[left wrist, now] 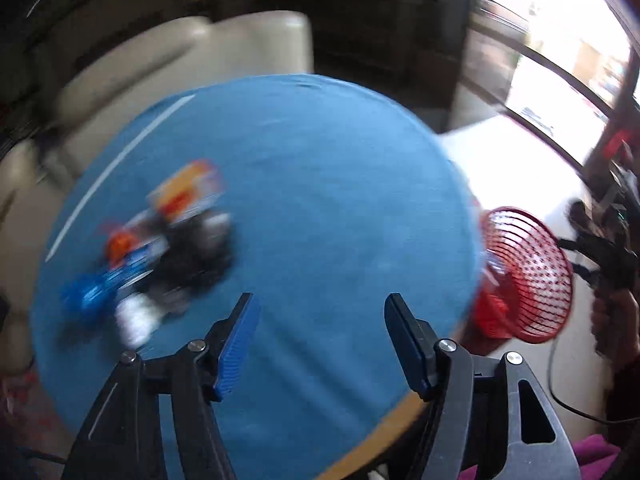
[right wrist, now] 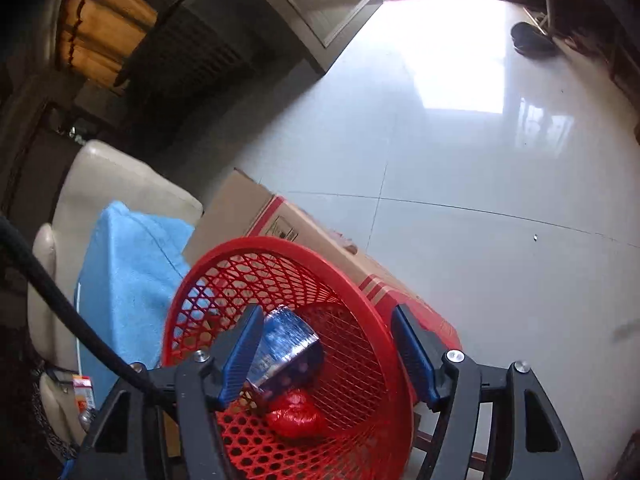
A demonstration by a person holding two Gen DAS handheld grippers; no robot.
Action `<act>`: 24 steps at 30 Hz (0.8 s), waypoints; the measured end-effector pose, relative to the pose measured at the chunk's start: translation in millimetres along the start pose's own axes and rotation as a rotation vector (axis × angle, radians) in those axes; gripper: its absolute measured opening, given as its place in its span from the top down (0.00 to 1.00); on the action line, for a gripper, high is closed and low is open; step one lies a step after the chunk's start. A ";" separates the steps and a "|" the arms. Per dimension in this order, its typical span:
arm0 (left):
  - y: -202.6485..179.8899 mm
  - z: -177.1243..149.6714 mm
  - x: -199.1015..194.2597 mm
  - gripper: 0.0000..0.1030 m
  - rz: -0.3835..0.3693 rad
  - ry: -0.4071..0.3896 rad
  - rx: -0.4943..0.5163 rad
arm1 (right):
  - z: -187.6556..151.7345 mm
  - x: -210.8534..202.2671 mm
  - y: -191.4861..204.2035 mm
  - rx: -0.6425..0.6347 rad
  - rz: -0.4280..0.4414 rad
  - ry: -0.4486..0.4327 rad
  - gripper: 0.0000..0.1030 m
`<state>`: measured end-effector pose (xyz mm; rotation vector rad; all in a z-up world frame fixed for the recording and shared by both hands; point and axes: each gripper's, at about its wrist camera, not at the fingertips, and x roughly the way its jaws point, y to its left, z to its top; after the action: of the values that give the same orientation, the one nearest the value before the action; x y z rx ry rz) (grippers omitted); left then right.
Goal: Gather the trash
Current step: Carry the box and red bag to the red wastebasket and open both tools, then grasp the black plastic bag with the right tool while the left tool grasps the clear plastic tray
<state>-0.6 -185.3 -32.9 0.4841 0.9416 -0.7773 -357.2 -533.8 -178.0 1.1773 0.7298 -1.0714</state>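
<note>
A blurred pile of trash (left wrist: 160, 248) lies on the left of a round table with a blue cloth (left wrist: 320, 184): an orange and white packet (left wrist: 188, 192), a blue wrapper (left wrist: 96, 288), black and white pieces. My left gripper (left wrist: 320, 320) is open and empty over the table's near side, right of the pile. A red mesh basket (left wrist: 528, 276) stands off the table's right edge. In the right wrist view my right gripper (right wrist: 326, 336) is open above the basket (right wrist: 360, 280). A blue foil wrapper (right wrist: 288, 344) and red crumpled plastic (right wrist: 296, 416) lie inside.
A cream sofa (left wrist: 172, 64) stands behind the table. A cardboard box (right wrist: 280, 224) lies on the white tiled floor (right wrist: 480, 200) behind the basket. A black cable (right wrist: 48, 284) crosses the left of the right wrist view. The other hand-held gripper (left wrist: 600, 248) shows beyond the basket.
</note>
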 end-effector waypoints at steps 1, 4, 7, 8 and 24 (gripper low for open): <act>26.2 -8.4 -5.9 0.35 0.042 0.003 -0.055 | -4.6 1.3 6.1 -0.013 0.000 0.016 0.32; 86.7 -32.6 -17.8 0.35 0.139 0.014 -0.187 | -21.7 1.8 18.0 -0.050 0.004 0.079 0.32; 123.6 -48.9 -21.8 0.35 0.225 0.010 -0.274 | -33.7 -9.0 27.6 -0.080 -0.043 0.082 0.32; 130.4 -51.5 -22.4 0.35 0.250 0.010 -0.292 | -35.5 -19.7 32.9 -0.111 -0.097 0.042 0.32; 114.4 -59.1 8.0 0.31 0.272 0.065 -0.289 | -142.3 -91.7 298.4 -0.634 0.365 0.117 0.32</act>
<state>58.9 -75.6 -65.6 0.3750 1.0052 -0.3740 -100.7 -364.4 -25.7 0.7800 0.8265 -0.4149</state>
